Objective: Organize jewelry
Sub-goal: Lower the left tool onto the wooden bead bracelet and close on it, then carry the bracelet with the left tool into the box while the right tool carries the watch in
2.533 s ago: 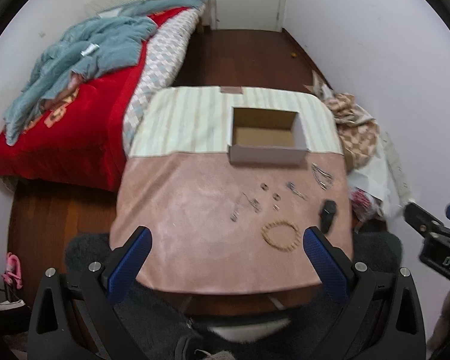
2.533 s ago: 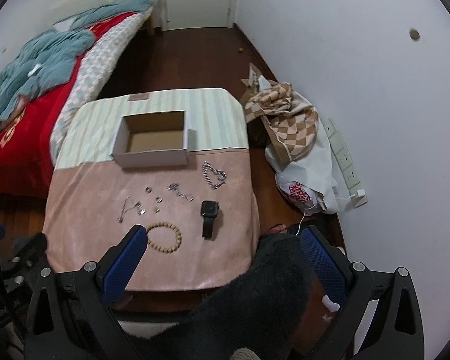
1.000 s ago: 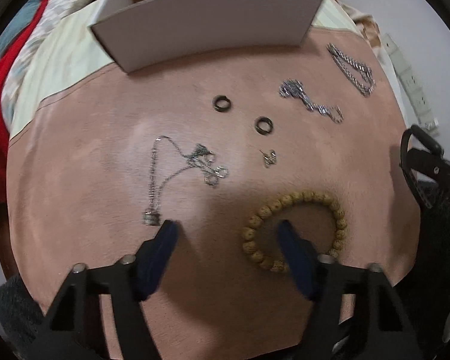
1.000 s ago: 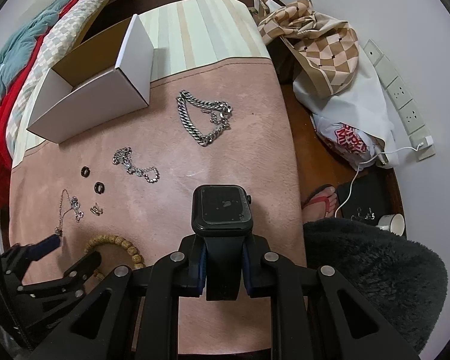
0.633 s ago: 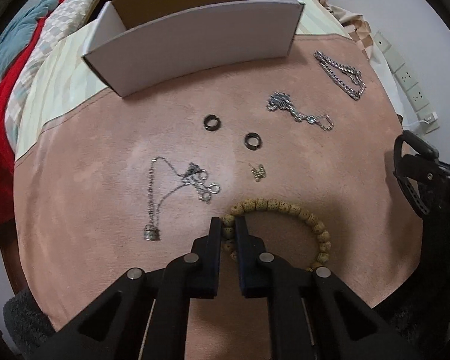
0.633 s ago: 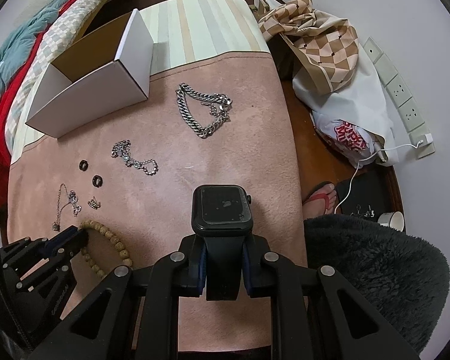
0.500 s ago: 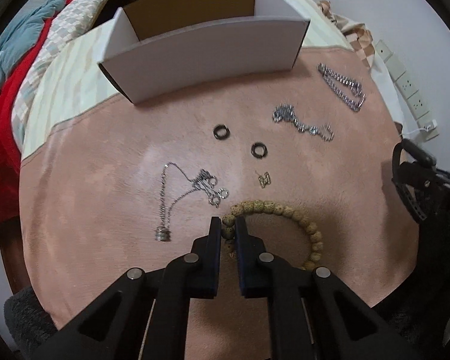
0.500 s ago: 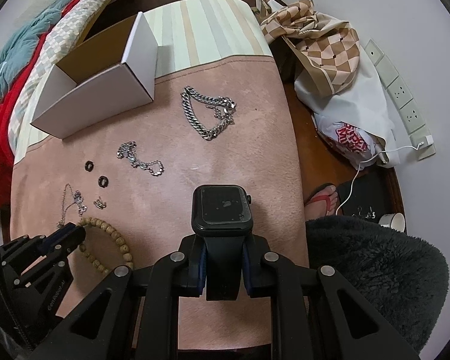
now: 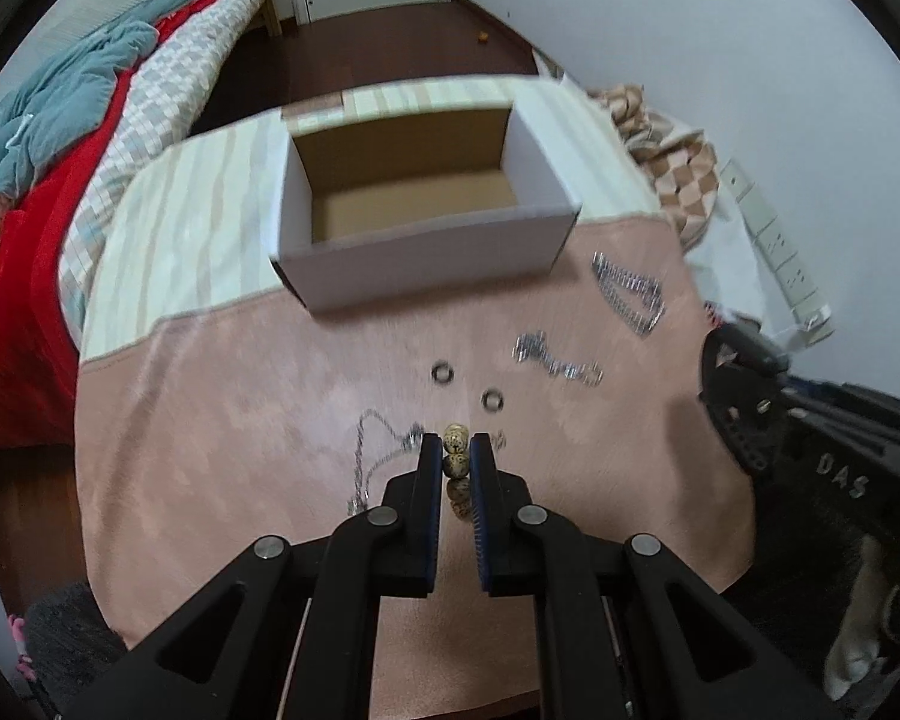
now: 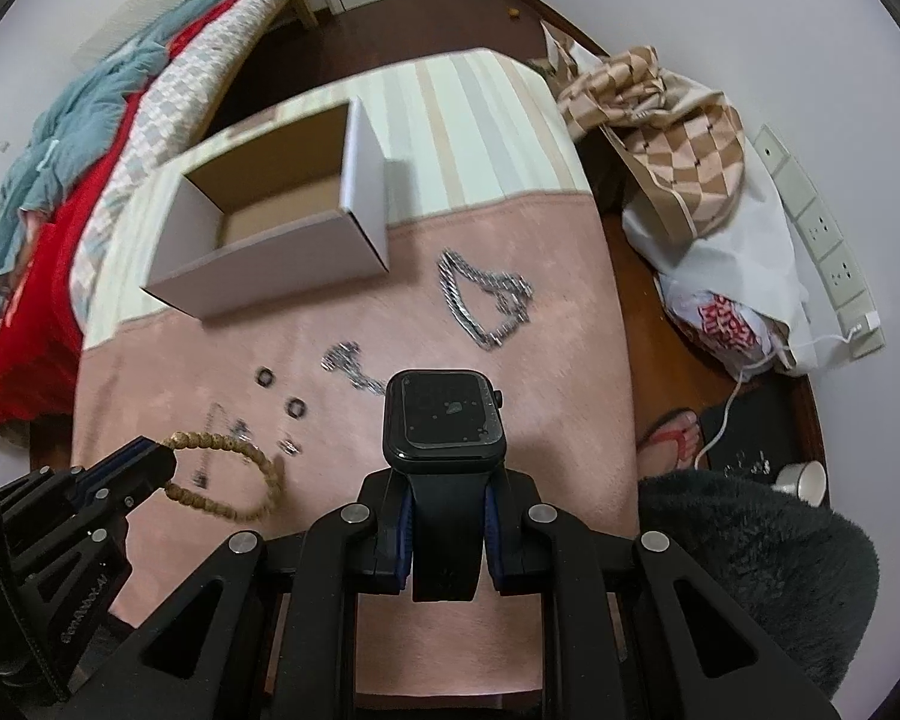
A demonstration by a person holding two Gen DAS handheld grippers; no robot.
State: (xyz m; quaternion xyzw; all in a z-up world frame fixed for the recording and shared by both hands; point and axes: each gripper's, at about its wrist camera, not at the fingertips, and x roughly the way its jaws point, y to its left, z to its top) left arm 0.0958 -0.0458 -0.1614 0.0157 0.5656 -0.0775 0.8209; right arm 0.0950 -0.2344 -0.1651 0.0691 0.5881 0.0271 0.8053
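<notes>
My left gripper point(image 9: 455, 457) is shut on a wooden bead bracelet point(image 9: 456, 450), held above the pink cloth; the bracelet hangs from it in the right wrist view point(image 10: 234, 468). My right gripper point(image 10: 448, 513) is shut on the strap of a black smartwatch point(image 10: 445, 414), lifted off the table. An open white cardboard box point(image 9: 420, 264) stands ahead on the table and looks empty inside. On the cloth lie a thick silver chain point(image 10: 486, 303), a thin silver bracelet point(image 9: 555, 360), two dark rings point(image 9: 443, 373), a fine necklace point(image 9: 372, 456) and a small earring point(image 10: 288, 447).
The low table point(image 9: 210, 360) has a pink and striped cloth. A bed with red and teal bedding point(image 9: 42, 150) is at the left. Bags point(image 10: 678, 138) and a power strip point(image 10: 822, 240) sit on the floor at the right, by the wall.
My left gripper closed on the bead bracelet and lifted it off the cloth toward the box. My right gripper stays shut on the watch and has risen a little.
</notes>
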